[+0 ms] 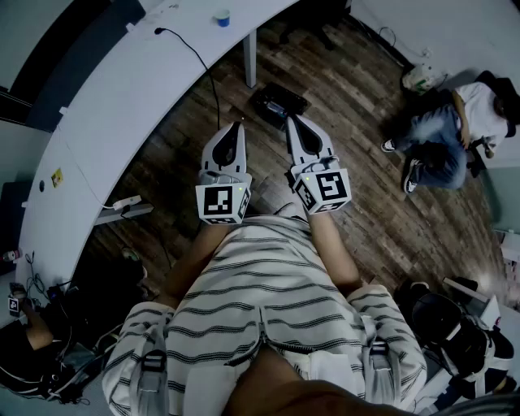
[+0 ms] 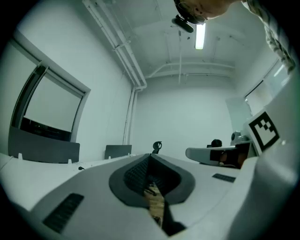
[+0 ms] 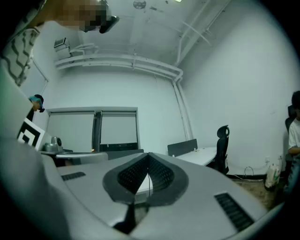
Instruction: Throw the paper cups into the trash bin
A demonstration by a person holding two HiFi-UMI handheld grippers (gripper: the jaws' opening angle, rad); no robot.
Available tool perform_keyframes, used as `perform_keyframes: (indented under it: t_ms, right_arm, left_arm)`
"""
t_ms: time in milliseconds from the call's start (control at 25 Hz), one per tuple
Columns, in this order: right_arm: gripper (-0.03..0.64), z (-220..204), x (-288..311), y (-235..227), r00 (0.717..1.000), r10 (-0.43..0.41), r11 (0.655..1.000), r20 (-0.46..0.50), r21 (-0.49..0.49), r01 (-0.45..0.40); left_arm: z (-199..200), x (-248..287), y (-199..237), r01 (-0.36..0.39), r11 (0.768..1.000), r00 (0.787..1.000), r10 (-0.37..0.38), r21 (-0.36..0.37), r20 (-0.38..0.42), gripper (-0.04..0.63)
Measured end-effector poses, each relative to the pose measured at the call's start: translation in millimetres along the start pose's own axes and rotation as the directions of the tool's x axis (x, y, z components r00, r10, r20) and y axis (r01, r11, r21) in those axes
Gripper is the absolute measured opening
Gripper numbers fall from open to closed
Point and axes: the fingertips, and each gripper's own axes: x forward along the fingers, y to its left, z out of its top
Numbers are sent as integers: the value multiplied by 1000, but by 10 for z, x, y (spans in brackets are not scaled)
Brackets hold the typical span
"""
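A small blue-and-white cup (image 1: 222, 17) stands on the long white table (image 1: 122, 106) at the far end, well ahead of both grippers. I see no trash bin that I can be sure of. My left gripper (image 1: 236, 127) and right gripper (image 1: 292, 121) are held side by side over the wooden floor, pointing forward. Both are shut with nothing between the jaws. In the left gripper view the left gripper (image 2: 150, 156) points up toward the white wall and ceiling. The right gripper (image 3: 149, 154) faces a wall with windows.
A black box-like thing (image 1: 279, 101) lies on the floor just ahead of the jaws. A table leg (image 1: 250, 57) stands beyond it. A person (image 1: 455, 130) sits at the right, next to a white bag (image 1: 422, 77). A power strip (image 1: 128, 208) lies at the left.
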Motion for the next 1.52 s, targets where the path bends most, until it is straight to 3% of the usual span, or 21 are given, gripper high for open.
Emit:
perform_keyframes:
  t_ms: [760,960,1120,1520]
  right_arm:
    - [9,-51,-317,-603,1000,16,1000,-8,2,-16]
    - [9,-46,-392,-774,1000,-23,1000,14,-4,24]
    - [9,-112,-387,-869,1000,-24,999,-10,37,24]
    - [9,-205,116,-997,999,1,1000,-42,-7,-1]
  left_arm:
    - [-265,248,-694,-9,1000,998,8,-4,-58,25]
    - [-403,277,-796,-17,1000,996,17,-5,-91,25]
    - [-507,319,-809,-37,999,993,35,-18,-110,25]
    - [-607,782,-558,-47,998,994,42,-41,-104,25]
